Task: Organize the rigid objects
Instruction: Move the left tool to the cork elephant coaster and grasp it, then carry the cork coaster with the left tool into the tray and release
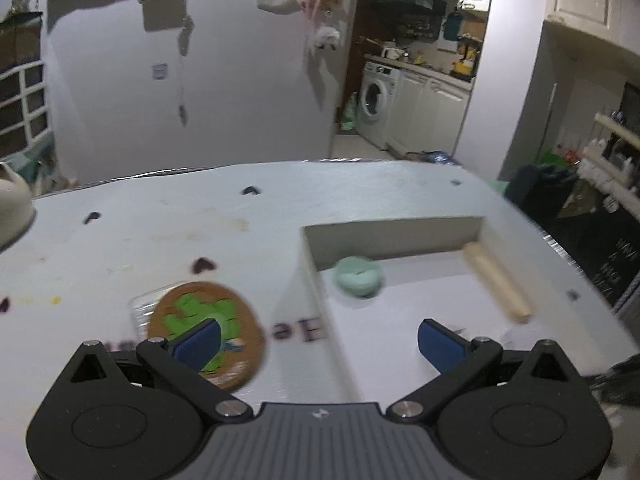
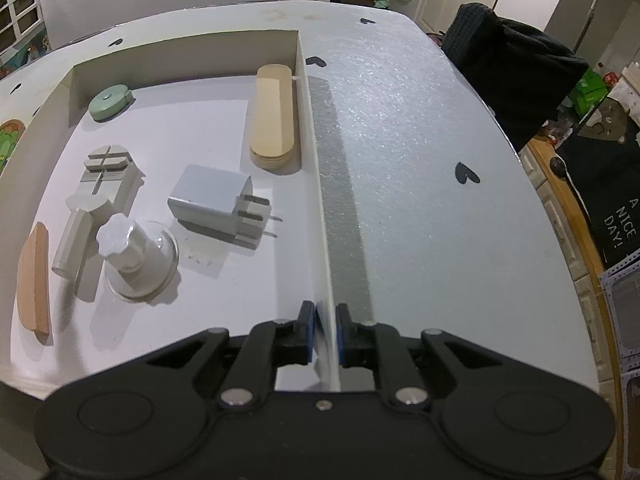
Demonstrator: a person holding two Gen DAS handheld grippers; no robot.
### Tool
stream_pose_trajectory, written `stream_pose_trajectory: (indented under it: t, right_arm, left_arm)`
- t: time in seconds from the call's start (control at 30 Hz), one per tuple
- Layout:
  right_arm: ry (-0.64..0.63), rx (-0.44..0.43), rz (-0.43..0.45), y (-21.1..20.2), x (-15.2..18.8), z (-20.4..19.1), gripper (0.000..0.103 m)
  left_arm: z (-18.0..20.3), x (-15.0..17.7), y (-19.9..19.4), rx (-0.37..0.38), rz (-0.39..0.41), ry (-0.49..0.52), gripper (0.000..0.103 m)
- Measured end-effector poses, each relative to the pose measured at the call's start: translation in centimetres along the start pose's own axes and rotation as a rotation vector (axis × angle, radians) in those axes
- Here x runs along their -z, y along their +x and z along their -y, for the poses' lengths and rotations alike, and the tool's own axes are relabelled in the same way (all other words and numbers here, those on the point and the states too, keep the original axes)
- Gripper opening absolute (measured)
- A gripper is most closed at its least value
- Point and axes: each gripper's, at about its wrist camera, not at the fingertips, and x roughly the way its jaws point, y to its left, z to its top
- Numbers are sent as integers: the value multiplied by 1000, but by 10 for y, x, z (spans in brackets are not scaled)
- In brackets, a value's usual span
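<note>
My left gripper is open above the table, straddling the left wall of the white box. A round cork coaster with a green cactus lies on the table by its left finger. In the box are a green round case and a stack of wooden sticks. My right gripper is shut on the box's right wall. The right wrist view shows the green case, wooden sticks, a white plug adapter, a suction-cup knob, a grey tool and a wooden strip inside.
A clear plastic piece lies under the coaster's left side. A cream bowl stands at the table's left edge. A black chair back stands by the table's right side. The white tabletop has black heart marks.
</note>
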Motion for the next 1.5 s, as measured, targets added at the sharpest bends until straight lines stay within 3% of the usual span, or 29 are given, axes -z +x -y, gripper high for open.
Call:
stream_pose_trajectory:
  t: [0.23,0.37,0.7,1.3,1.5]
  right_arm:
    - [13,3,-16,1,-2,1,12]
    - [20,2,-20,2,-3,1,12]
    - [51,5,-20,2,-2,2,12]
    - [65,12,-16,2,-1,1,14]
    - [58,9,-20,2,-2,2,13]
  left_arm:
    - [-27,19,30,-110,-18,38,103]
    - [-32,23,45,-173,-11,115,103]
    - [-40,20,79,-246,-41,256,103]
    - [-52,16,88,-196,-73,170,99]
    - [-58,10,74,-137,-81,56,99]
